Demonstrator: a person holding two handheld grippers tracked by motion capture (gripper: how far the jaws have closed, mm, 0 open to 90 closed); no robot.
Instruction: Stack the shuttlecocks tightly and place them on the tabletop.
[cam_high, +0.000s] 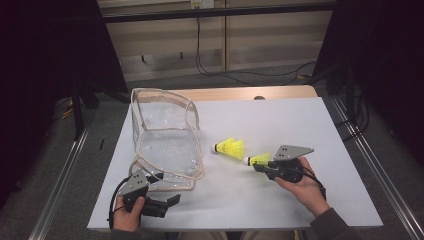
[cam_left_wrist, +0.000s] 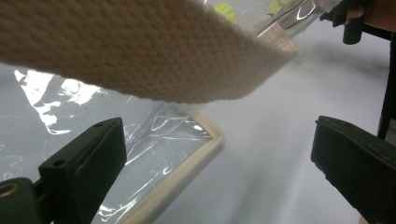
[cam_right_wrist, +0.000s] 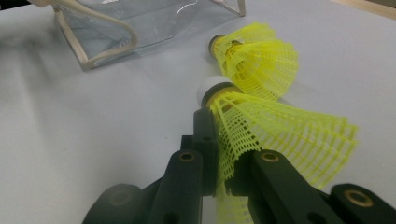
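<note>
Shuttlecock (cam_right_wrist: 261, 126) clamped between right tongs (cam_right_wrist: 224, 154)

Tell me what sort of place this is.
Probably a lab or recording workshop, not a home: a white board laid on a wooden table, black curtains at the sides, loose cables along the floor behind.

I note two hand-held grippers of matte black plastic: my left gripper (cam_high: 167, 202) and my right gripper (cam_high: 257, 164) each carry a grey three-cornered plate on top, dotted with small dark screw heads, and a thin black cable trailing from the body. In the gripper views I see blocky black jaws with flat dark pads, small round holes in the blocks, and brass-coloured bushings at the linkage pivots. A dark grey sleeve (cam_high: 334, 225) covers the right forearm to the wrist.
</note>
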